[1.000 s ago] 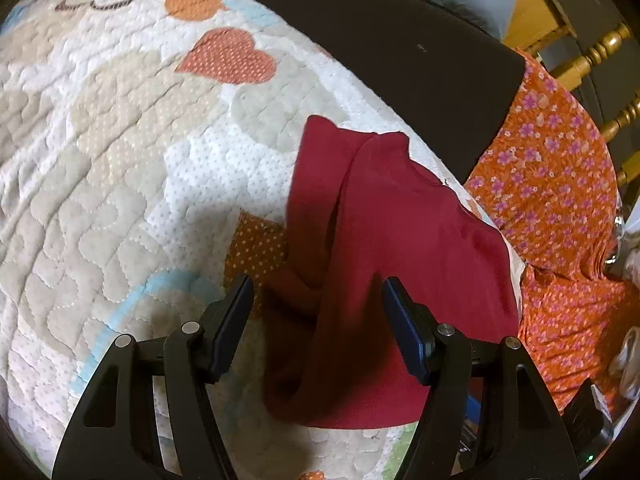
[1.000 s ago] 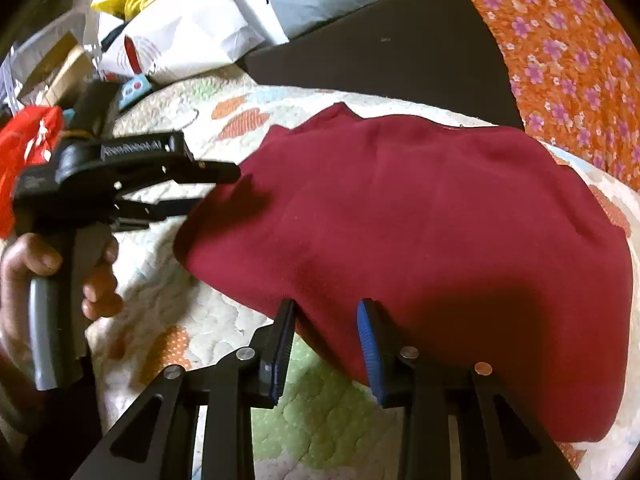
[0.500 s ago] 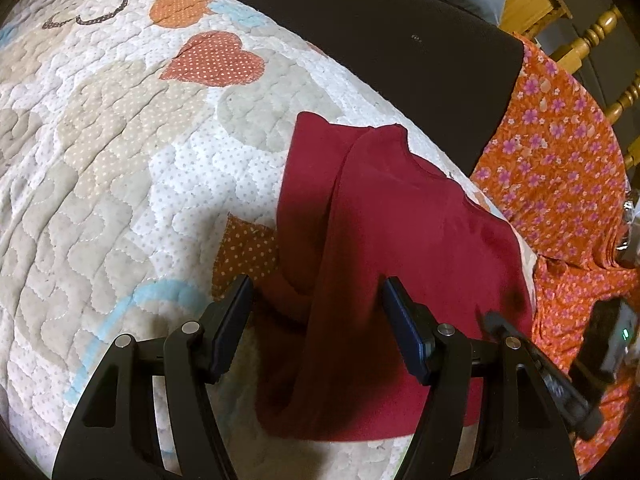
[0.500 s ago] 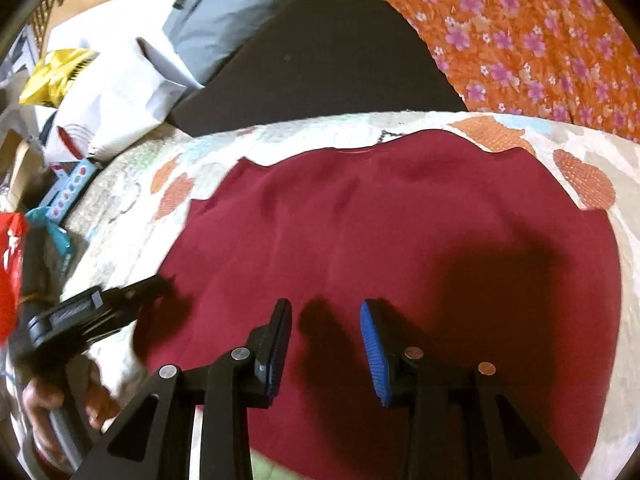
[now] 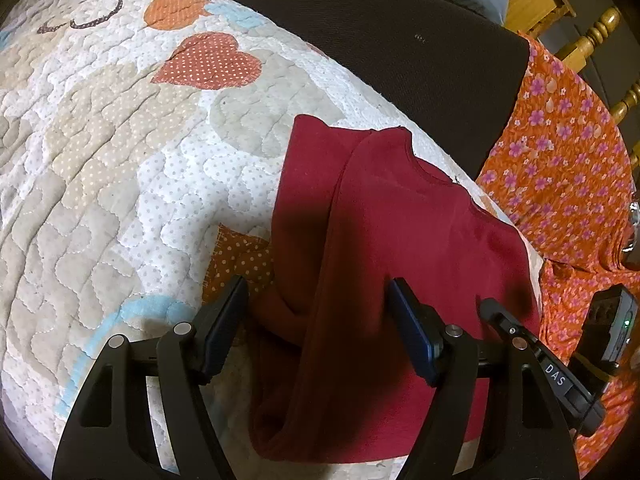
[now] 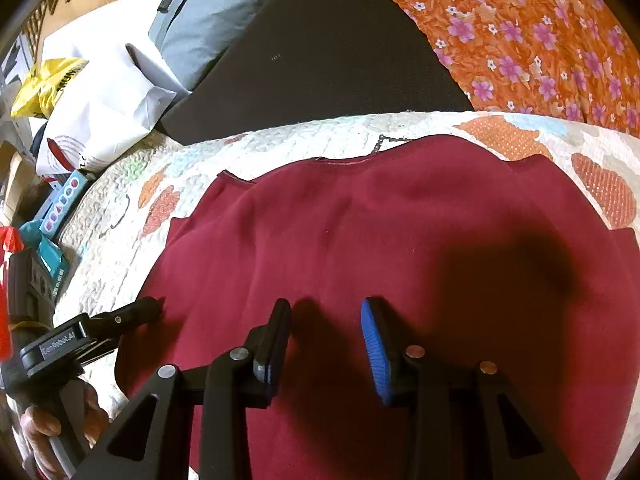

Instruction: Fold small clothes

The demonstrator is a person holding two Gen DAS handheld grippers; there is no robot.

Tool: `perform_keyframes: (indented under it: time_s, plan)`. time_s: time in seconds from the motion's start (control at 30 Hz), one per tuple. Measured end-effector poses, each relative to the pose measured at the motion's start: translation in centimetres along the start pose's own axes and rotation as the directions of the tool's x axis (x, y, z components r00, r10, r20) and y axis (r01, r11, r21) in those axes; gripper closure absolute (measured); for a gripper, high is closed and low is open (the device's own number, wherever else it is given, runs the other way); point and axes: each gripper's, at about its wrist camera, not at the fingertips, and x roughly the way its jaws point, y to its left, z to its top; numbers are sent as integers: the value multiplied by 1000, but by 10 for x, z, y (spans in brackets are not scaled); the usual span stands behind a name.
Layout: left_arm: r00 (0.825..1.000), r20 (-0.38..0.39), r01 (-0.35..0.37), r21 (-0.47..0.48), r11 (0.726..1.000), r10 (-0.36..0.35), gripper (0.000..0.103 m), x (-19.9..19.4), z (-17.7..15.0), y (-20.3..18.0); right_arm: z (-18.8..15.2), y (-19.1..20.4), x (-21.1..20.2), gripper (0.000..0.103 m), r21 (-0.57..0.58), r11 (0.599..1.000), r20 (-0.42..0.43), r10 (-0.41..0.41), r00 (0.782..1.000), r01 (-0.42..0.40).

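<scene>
Lying on the quilt [image 5: 100, 168], the red shirt [image 5: 380, 248] fills centre to 5 o'clock; left gripper [image 5: 316, 328] and right gripper [image 6: 326, 340] jaws spread, grasping nothing.

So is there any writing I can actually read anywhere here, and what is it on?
"DAS": white letters on the right gripper body, seen from the left wrist view.
"DexRobot.AI", roughly: small label on the left gripper body, seen from the right wrist view.
Blue box beside the quilt: coloured lettering, too blurred.
Yellow bag: dark print, too small.
</scene>
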Motion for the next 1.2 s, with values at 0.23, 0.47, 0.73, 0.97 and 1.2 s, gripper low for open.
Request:
perform_keyframes:
  time_s: [0.23,0.47,0.73,0.97,1.2]
  plan:
    - [1000,-3,-2,2,1000,2,30,1,-1,0,-3,3,-1,66,-14,1000,11,-15,1000,15]
    - [1000,-3,-10,10,1000,10,26,5,-3,-3,1,0,-10,66,8,1000,-6,-4,1000,4]
    - [999,27,-18,17,1000,18,15,13,-4,-12,19,-1,11,64,-12,1000,-34,-16,999,16]
    - [997,32,77,-77,994,-74,13,10,1,2,36,-9,17,64,47,999,-29,20,999,-18]
    - [997,40,70,-69,995,-67,14,6,-3,1,31,0,3,64,14,1000,-17,19,1000,-19]
